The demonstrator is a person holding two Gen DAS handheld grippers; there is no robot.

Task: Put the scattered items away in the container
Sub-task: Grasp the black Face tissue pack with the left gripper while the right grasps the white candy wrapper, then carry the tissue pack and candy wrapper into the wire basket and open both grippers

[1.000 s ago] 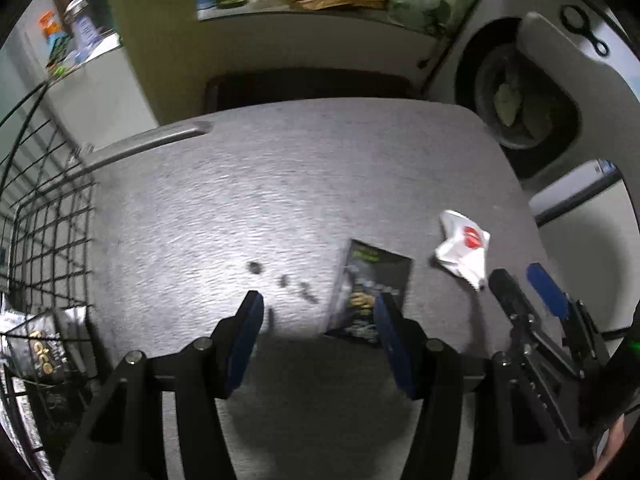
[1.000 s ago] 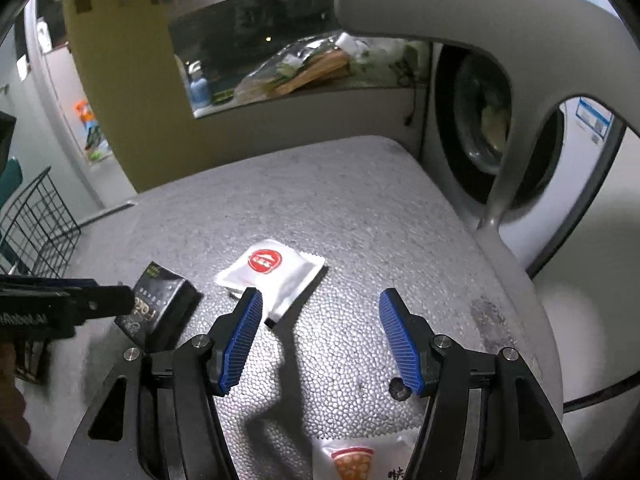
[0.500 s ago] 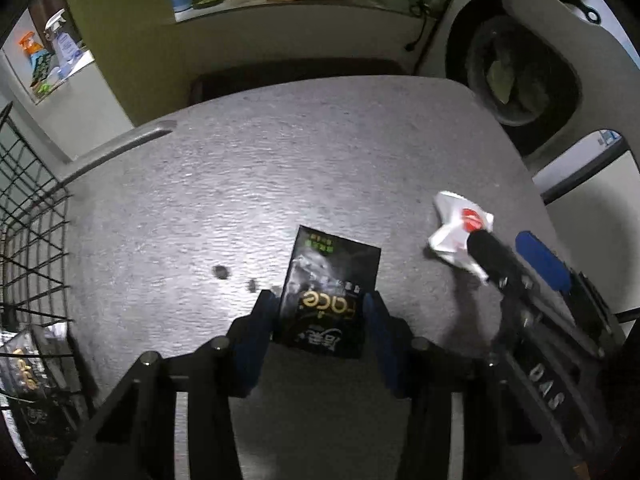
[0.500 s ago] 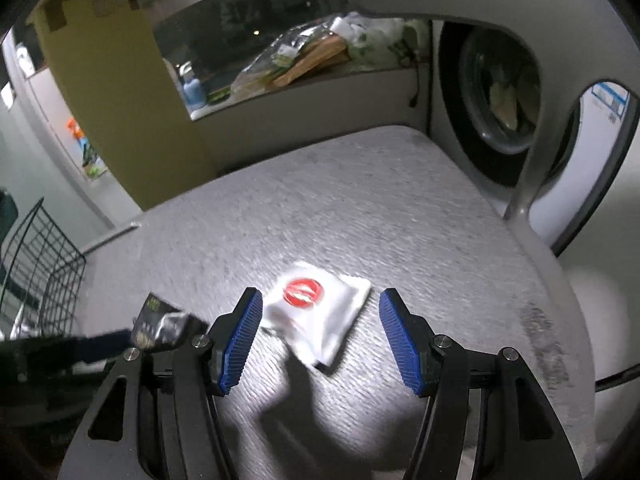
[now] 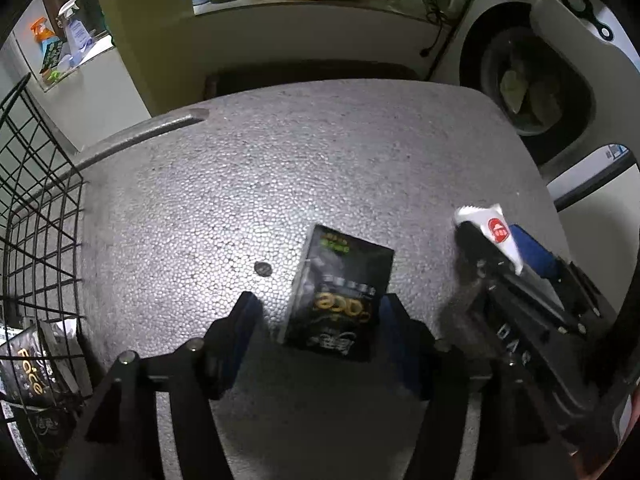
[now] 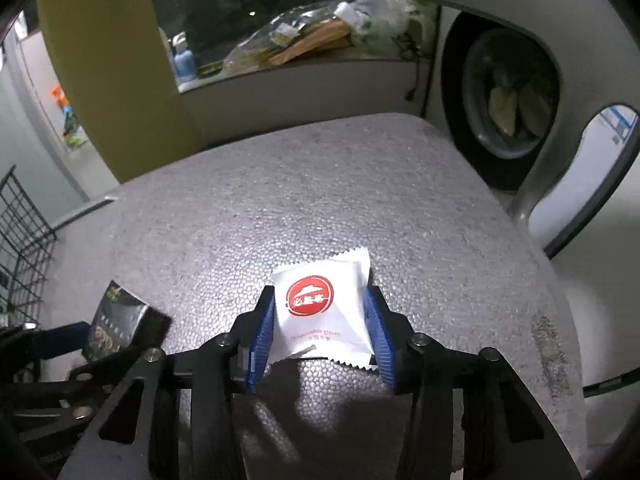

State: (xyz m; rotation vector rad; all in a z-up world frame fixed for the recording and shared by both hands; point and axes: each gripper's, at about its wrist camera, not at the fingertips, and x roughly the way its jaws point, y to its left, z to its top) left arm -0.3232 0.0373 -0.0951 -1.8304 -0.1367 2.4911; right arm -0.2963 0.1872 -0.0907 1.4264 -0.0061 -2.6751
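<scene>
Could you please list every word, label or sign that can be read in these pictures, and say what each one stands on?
"Disposable gloves": small red print on the white sachet, partly blurred; the characters in its red round logo are too small to read.
"Face": gold letters on the black packet inside the wire basket.
"Face": gold letters, upside down, on the black packet on the foam; its other print is unreadable.

Black packet [image 5: 340, 296] lies right of wire basket [image 5: 36, 208] (holding perhaps another), left of sachet [image 6: 324, 308].
</scene>
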